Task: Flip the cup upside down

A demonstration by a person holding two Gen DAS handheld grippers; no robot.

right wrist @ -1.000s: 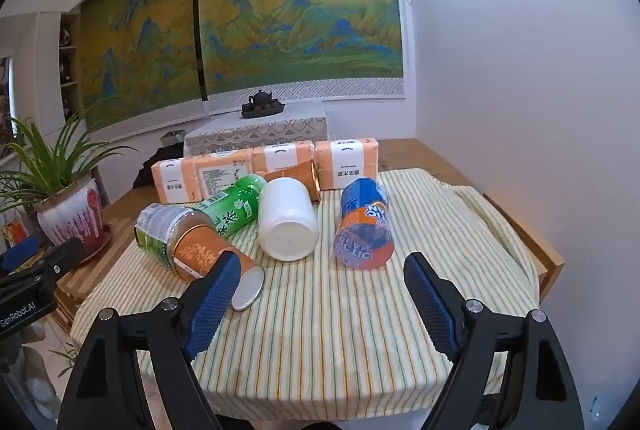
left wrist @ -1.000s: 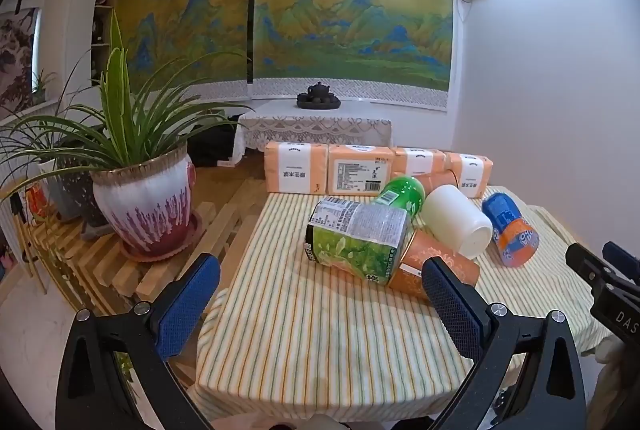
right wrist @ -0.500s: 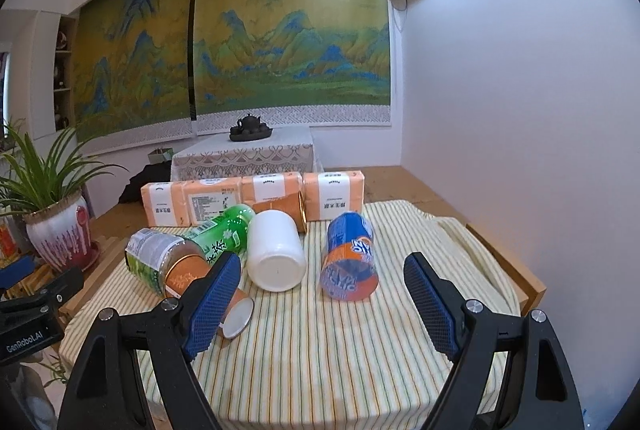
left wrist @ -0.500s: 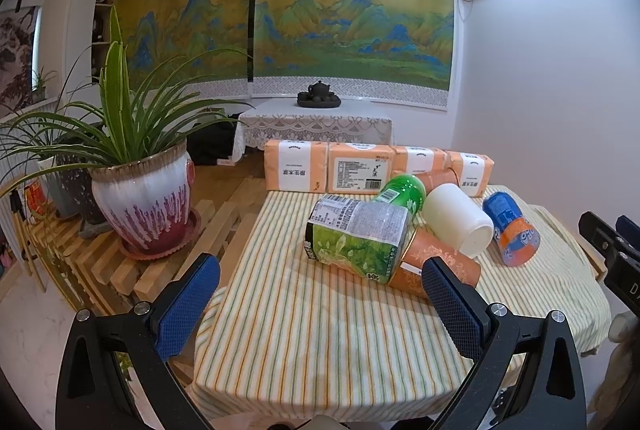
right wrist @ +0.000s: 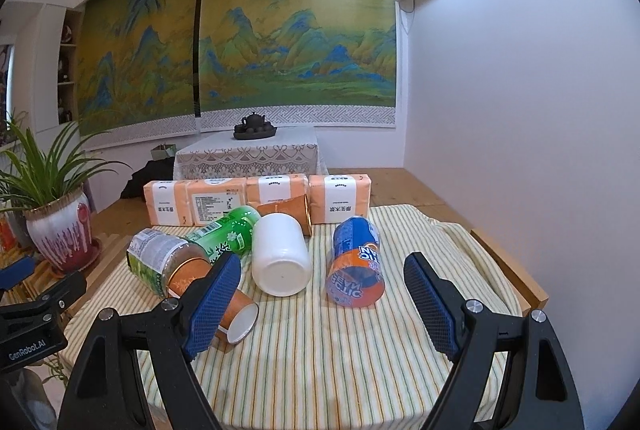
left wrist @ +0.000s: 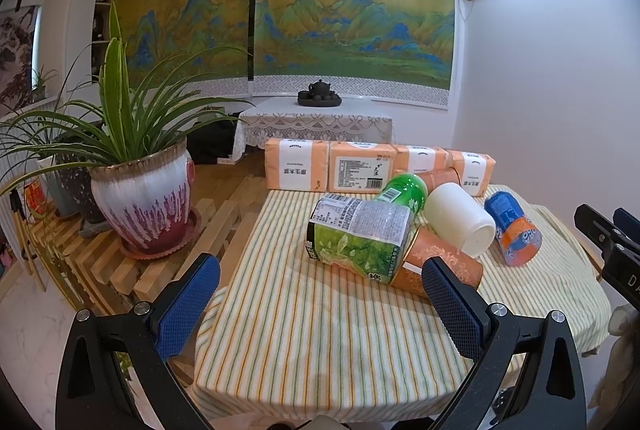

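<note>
An orange paper cup [right wrist: 236,314] lies on its side on the striped tablecloth [right wrist: 340,358], its white open mouth toward me; it also shows in the left wrist view [left wrist: 436,262]. A second orange cup [right wrist: 286,210] lies on its side by the tissue packs. My right gripper [right wrist: 320,306] is open and empty above the cloth's near part, its left finger in front of the near cup. My left gripper [left wrist: 316,306] is open and empty near the table's front left edge. The right gripper also shows at the right edge of the left wrist view [left wrist: 608,246].
A white jar [right wrist: 280,258], a blue-orange cup [right wrist: 354,266], a green bottle [right wrist: 226,234] and a green-labelled jar [right wrist: 160,262] lie on the cloth. Orange tissue packs [right wrist: 256,198] line the far edge. A potted plant [left wrist: 140,198] stands on slats to the left. A white wall is on the right.
The right gripper has drawn back and tilted up a little, so the objects sit lower in its view. The left gripper has barely moved. Both stay open.
</note>
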